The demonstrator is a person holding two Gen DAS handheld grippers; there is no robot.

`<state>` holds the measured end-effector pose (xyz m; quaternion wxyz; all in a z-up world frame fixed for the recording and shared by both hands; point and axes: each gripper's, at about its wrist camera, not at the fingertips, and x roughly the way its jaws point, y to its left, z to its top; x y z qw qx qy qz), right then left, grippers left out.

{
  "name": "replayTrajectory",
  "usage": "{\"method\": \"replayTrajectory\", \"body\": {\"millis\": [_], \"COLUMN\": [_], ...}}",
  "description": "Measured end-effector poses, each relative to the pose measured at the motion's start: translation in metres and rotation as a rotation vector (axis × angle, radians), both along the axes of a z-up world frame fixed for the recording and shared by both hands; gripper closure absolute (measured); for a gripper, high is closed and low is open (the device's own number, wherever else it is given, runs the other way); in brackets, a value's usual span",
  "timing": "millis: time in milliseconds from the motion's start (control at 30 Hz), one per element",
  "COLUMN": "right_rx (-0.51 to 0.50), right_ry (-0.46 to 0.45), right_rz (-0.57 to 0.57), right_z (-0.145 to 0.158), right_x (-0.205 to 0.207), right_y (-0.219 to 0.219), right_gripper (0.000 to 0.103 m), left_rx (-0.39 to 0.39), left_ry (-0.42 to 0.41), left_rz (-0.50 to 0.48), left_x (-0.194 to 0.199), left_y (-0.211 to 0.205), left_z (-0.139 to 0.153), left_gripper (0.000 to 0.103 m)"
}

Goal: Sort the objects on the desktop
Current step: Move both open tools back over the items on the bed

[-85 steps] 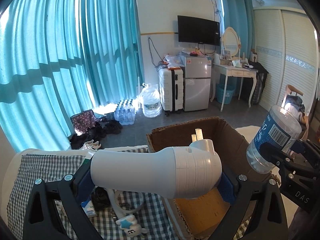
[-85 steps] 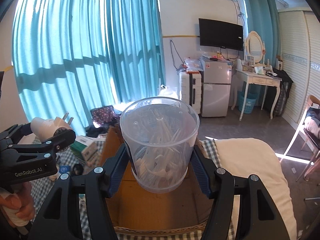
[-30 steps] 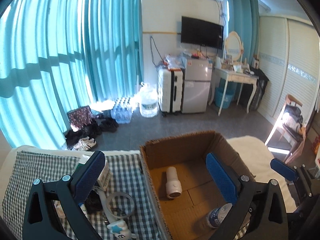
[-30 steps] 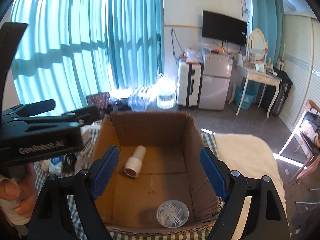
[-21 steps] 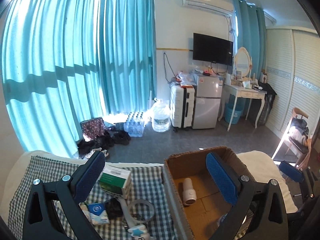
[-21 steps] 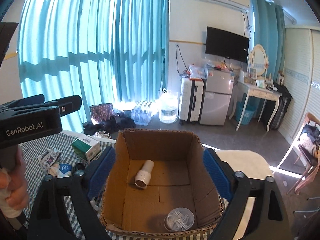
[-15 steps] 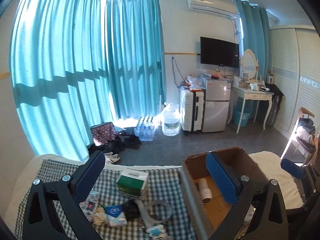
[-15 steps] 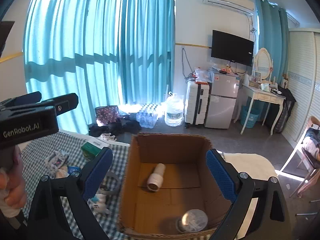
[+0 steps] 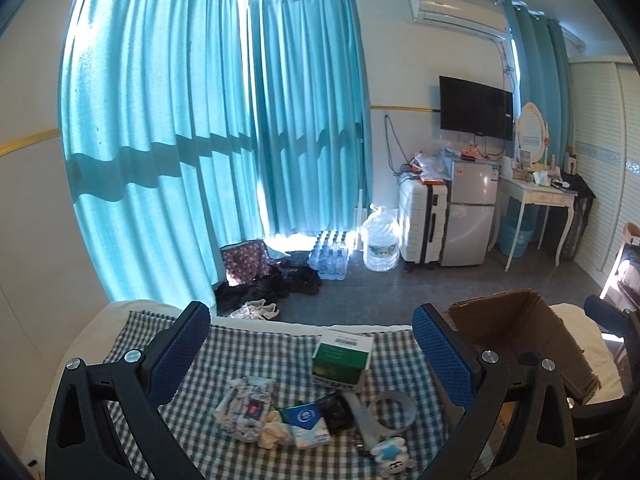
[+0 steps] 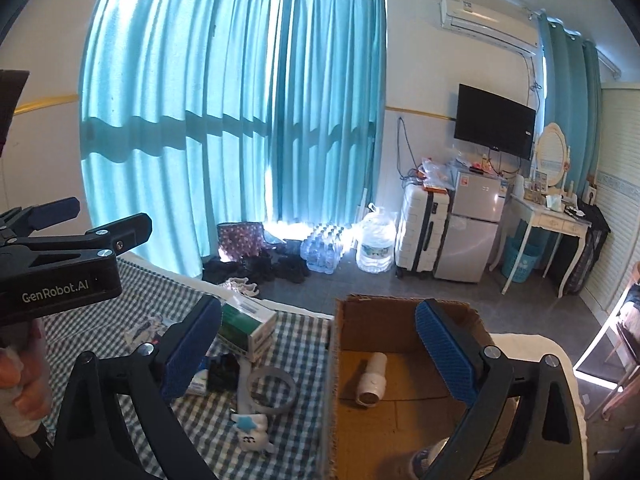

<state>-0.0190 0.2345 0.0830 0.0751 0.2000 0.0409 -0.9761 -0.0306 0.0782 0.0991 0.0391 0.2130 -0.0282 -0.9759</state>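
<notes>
inside the cardboard box (image 10: 404,320), white tube (image 10: 373,376) lengthwise, seemingly mouth-forward; both grippers released.

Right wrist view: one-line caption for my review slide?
Open right gripper spans the cardboard box holding a white hair dryer; small items lie on the checked cloth.

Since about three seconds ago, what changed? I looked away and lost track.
Both jaws let go: the white hair dryer now lies in the cardboard box; the clear cotton-swab jar went in too. The left gripper and right gripper have swung back toward the checked cloth, jaws just opening, empty. The green box stayed.
</notes>
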Motion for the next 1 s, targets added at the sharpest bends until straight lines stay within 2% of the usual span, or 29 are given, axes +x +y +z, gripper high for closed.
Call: {"method": "replayTrajectory", "body": {"millis": [67,433,667,833,1000], "right_rx": [-0.005,0.009,0.048,0.043,0.081], "right_ry": [0.008,0.012,0.006,0.019,-0.016], "right_rz": [0.014,0.067,0.078,0.091,0.106], "right_z": [-0.002,-0.017,-0.036,-0.058,-0.079], "right_x": [0.002,-0.002,-0.010,-0.012,-0.022], "right_y": [-0.009,-0.048,-0.064,-0.075,-0.094], "right_gripper": [0.000,0.000,0.000,0.000,0.000], "left_rx": [0.007,0.008,0.008,0.037,0.082], "left_ry": [-0.011,-0.041,-0.072,-0.113,-0.178], "left_rz": [0.014,0.078,0.106,0.088,0.084], "left_x": [0.000,-0.007,-0.025,-0.034,-0.052], "left_y": [-0.013,-0.069,-0.096,-0.112,-0.133], "left_z": [-0.002,-0.031,-0.066,-0.095,-0.124], "left_gripper": [0.000,0.000,0.000,0.000,0.000]}}
